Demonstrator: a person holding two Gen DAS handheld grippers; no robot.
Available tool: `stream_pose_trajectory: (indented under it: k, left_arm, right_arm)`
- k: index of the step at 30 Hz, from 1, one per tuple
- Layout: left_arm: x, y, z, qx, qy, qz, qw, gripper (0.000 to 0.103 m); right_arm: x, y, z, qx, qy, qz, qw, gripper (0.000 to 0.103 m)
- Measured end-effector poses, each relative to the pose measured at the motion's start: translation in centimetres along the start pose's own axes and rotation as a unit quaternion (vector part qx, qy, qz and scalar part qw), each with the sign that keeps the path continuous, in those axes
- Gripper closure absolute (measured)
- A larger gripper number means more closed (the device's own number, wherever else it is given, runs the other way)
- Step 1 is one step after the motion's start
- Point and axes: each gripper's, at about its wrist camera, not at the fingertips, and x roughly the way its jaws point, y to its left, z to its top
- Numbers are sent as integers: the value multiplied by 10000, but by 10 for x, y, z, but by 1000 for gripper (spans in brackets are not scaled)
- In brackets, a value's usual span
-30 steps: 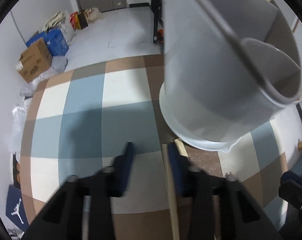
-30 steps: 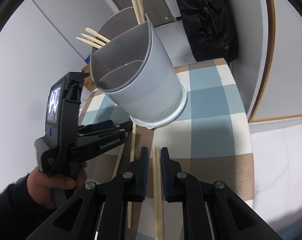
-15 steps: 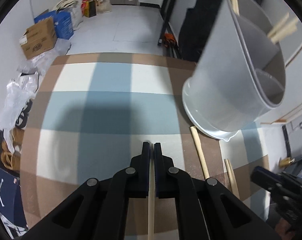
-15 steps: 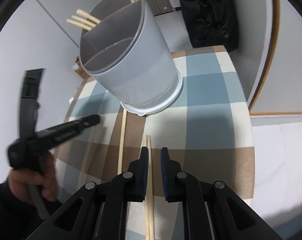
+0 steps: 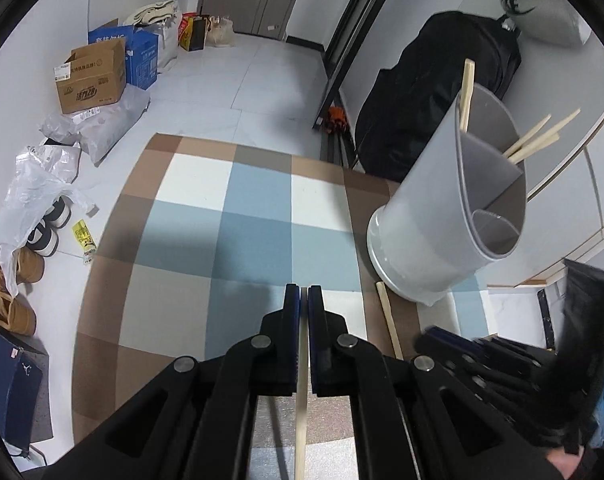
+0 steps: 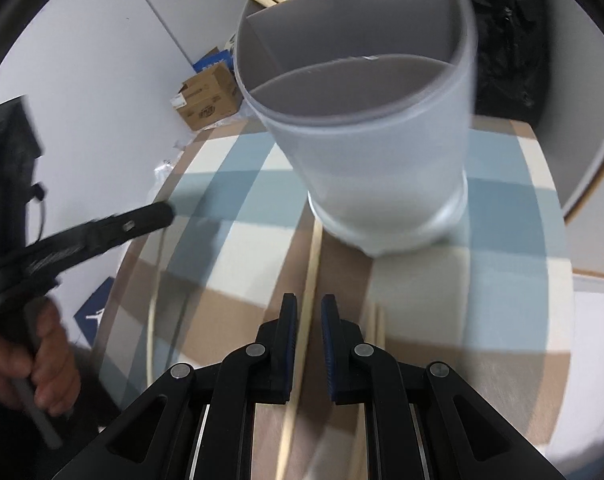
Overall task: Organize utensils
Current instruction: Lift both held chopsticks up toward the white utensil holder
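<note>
A grey divided utensil holder [image 5: 449, 216] stands on the checked tablecloth, with several chopsticks [image 5: 541, 136] sticking out of its far compartments; it fills the top of the right wrist view [image 6: 381, 168]. My left gripper [image 5: 304, 294] is shut on a wooden chopstick [image 5: 300, 420] and held above the table, left of the holder. My right gripper [image 6: 309, 305] is slightly open over a long chopstick [image 6: 307, 292] lying on the cloth in front of the holder. A pair of chopsticks [image 6: 377, 324] lies just right of it.
The table's left edge [image 5: 102, 240] drops to a floor with cardboard boxes [image 5: 92, 76], bags and shoes. A black bag [image 5: 429, 120] stands behind the holder. Another chopstick [image 5: 387, 320] lies by the holder's base. The left gripper shows blurred at left in the right wrist view [image 6: 102, 232].
My left gripper closed on a chopstick and lifted it away from the table. My right gripper moved closer to the holder and left, off the chopstick pair, over the long chopstick.
</note>
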Motion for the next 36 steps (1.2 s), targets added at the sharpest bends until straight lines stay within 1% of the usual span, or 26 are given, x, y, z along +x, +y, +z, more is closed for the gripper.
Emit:
stream_pose_trajectory:
  k: [3, 7, 8, 9, 10, 14, 17, 20, 21, 22, 25, 27, 34, 36]
  left_arm:
    - [-2, 7, 1, -52, -10, -107, 9999, 103]
    - [-3, 19, 6, -87, -17, -196, 9998, 103]
    - [-3, 21, 7, -98, -30, -198, 9998, 103]
    - [-3, 22, 8, -106, -28, -214, 9997, 103]
    - [-3, 24, 8, -137, -19, -241, 9996, 103]
    - [-5, 30, 10, -290, -33, -350, 9990, 103]
    - [-8, 34, 12, -359, -80, -418, 9985, 103]
    - [-11, 34, 13, -370, -125, -447, 9982, 103]
    - [-10, 34, 12, -374, -131, -455, 9982, 103]
    - [-10, 34, 13, -380, -126, -471, 9981, 103]
    - [-11, 34, 12, -383, -120, -486, 9980, 103]
    - [-12, 37, 12, -398, -135, -486, 9979, 103]
    - [-13, 45, 16, -529, -164, -492, 9973, 103]
    - [-12, 48, 16, -561, -172, -494, 9971, 103]
  right_arm:
    - [17, 6, 11, -44, 169, -204, 9996, 90]
    - [33, 10, 14, -93, 309, -462, 9984, 90]
    - [33, 12, 15, -97, 216, -506, 9984, 90]
    - [35, 13, 16, -97, 212, -550, 9982, 87]
    - [36, 15, 16, -127, 187, -595, 9980, 87]
    - [39, 34, 12, -504, 141, -837, 9951, 85]
    - [37, 41, 6, -546, 164, -790, 9952, 92]
    - [35, 45, 4, -488, 247, -709, 9960, 94]
    - [35, 47, 5, -473, 281, -689, 9961, 93]
    - [36, 48, 6, -464, 316, -670, 9962, 91]
    - [37, 48, 13, -529, 318, -661, 9959, 90]
    - [39, 49, 17, -662, 357, -674, 9949, 90]
    - [48, 62, 27, -1269, 586, -731, 9875, 83]
    - [53, 67, 28, -1423, 628, -767, 9848, 83]
